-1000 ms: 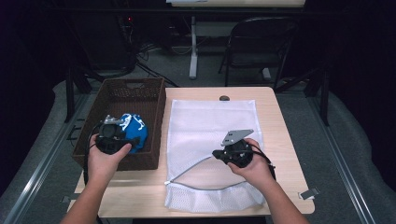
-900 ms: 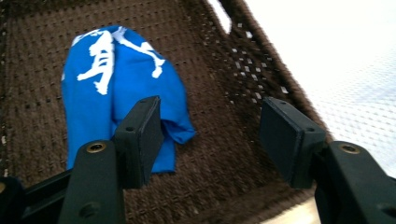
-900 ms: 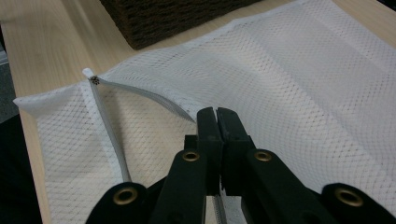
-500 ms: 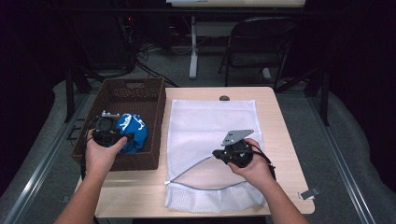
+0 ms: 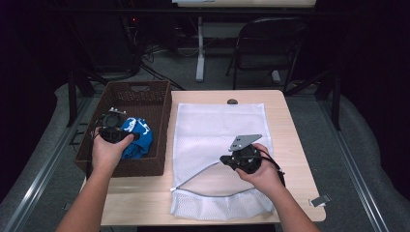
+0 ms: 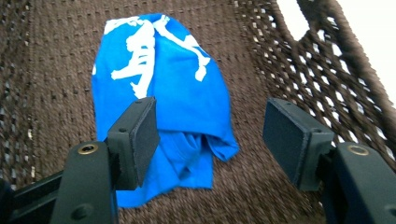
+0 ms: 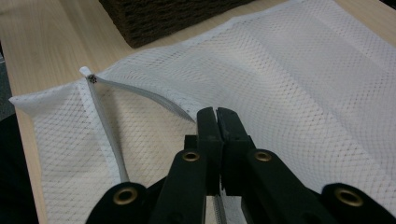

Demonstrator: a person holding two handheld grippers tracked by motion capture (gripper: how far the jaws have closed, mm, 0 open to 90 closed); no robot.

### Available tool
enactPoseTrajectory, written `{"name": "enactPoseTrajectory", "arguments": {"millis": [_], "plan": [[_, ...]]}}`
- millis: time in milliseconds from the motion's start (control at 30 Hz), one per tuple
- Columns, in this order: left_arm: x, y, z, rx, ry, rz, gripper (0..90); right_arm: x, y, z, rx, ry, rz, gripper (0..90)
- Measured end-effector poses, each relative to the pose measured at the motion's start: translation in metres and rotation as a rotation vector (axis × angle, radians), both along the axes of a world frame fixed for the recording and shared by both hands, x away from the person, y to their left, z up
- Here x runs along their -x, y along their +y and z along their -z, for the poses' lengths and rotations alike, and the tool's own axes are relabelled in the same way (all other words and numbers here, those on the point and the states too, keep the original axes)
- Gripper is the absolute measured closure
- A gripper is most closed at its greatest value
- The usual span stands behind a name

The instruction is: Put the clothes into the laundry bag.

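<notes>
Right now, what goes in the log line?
left tool: open over blue cloth in basket | right tool: shut on mesh bag

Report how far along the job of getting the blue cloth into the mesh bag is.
Done: the mesh bag lies flat with its zipper open, and the right gripper is shut on the zipper edge. In hand: the left gripper, jaws open, hangs over the blue cloth in the basket. Left: grab the cloth, bag it.
</notes>
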State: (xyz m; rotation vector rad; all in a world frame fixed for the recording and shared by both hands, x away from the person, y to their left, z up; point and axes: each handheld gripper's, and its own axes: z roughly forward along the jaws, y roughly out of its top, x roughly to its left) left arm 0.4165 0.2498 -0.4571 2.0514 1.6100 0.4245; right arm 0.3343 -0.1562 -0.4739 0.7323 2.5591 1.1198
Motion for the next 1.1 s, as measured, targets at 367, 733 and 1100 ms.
{"name": "enactPoseTrajectory", "arguments": {"millis": [367,733,1100], "plan": [[-0.029,0.001,0.005,-0.022,0.054,-0.058,35.3,-0.001,-0.001,0.0,-0.004,-0.001,-0.001,88.8],[-0.044,0.006,0.018,0.002,0.066,-0.09,36.8,-0.001,-0.001,0.001,-0.005,-0.002,-0.001,88.8],[-0.056,0.01,0.027,0.005,0.077,-0.109,35.1,0.0,0.0,0.001,-0.001,-0.005,-0.003,88.8]]}}
